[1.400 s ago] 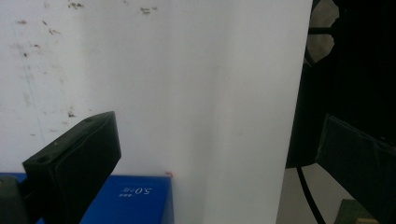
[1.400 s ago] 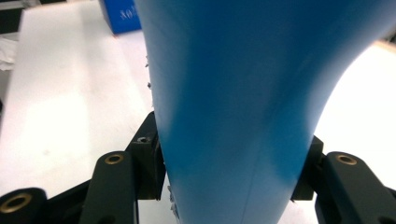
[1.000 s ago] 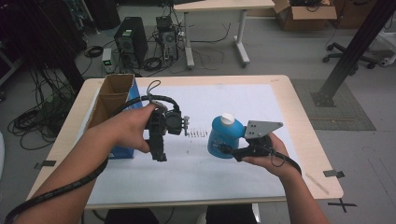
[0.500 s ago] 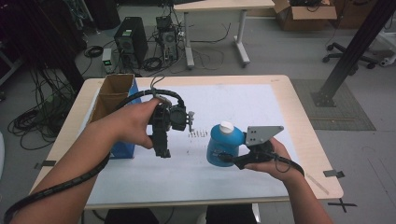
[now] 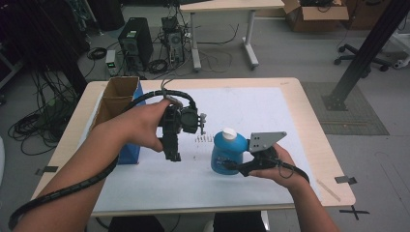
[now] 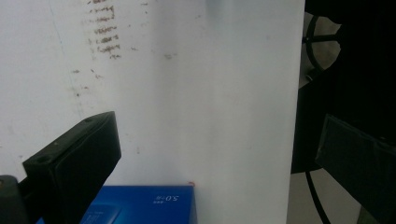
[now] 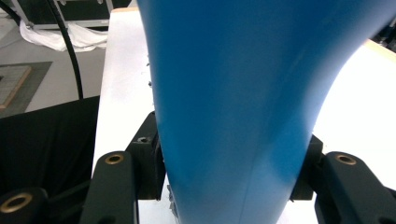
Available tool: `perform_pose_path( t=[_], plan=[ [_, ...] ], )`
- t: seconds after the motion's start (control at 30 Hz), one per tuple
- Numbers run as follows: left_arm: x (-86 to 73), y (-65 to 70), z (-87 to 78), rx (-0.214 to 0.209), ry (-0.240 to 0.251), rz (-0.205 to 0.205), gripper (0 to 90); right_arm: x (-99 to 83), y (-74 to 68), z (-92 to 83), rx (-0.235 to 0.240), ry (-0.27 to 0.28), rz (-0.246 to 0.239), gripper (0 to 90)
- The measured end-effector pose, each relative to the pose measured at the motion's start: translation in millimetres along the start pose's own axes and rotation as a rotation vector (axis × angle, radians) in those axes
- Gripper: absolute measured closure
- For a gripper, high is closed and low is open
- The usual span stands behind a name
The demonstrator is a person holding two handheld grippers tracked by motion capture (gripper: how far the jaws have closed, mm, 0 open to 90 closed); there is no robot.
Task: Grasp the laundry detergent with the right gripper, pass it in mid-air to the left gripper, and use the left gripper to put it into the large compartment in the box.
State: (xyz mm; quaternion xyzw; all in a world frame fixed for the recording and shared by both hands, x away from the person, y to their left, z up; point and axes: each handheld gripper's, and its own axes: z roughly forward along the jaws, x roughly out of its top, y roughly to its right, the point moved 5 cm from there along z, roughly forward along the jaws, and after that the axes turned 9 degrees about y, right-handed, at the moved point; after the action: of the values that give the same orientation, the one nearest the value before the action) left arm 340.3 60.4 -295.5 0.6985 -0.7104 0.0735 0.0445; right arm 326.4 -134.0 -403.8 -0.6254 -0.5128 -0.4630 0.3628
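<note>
My right hand-held gripper (image 5: 231,166) is pinching the blue bottle (image 5: 227,151), which stands upright mid-bench. My left hand-held gripper (image 5: 173,155) hangs spread and empty beside it, so the white cap (image 5: 228,133) seems yet to be handled

We note even, fairly bright overhead light in the high view; the white table cover (image 5: 251,111) looks washed out, with soft shadows beneath the arms. The room's left corner stays dim. In the right gripper view the blue bottle (image 7: 233,102) is soft, out of focus, with glare behind. The left gripper view is dim and grainy.
</note>
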Motion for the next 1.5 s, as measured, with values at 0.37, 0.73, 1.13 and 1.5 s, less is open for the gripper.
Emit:
perform_pose_path(
  t=[0.37, 0.73, 1.13, 1.5],
  plan=[
    [3.0, 0.9, 0.7, -0.001, 0.015, 0.004, 0.2, 4.5, -2.9, 20.3, 0.029, 0.008, -0.006, 44.3],
    [4.9, 2.6, 1.7, -0.005, 0.027, 0.007, 0.2, 9.1, -9.3, 49.6, 0.058, 0.008, -0.021, 44.2],
    [12.8, 5.4, 4.8, -0.01, 0.037, 0.018, 0.1, 8.2, -11.9, 71.1, 0.074, 0.001, -0.022, 44.1],
    [18.8, 9.3, 12.2, -0.017, 0.04, 0.034, 0.2, 10.7, -14.6, 81.4, 0.084, 0.0, -0.024, 44.1]
  ],
)
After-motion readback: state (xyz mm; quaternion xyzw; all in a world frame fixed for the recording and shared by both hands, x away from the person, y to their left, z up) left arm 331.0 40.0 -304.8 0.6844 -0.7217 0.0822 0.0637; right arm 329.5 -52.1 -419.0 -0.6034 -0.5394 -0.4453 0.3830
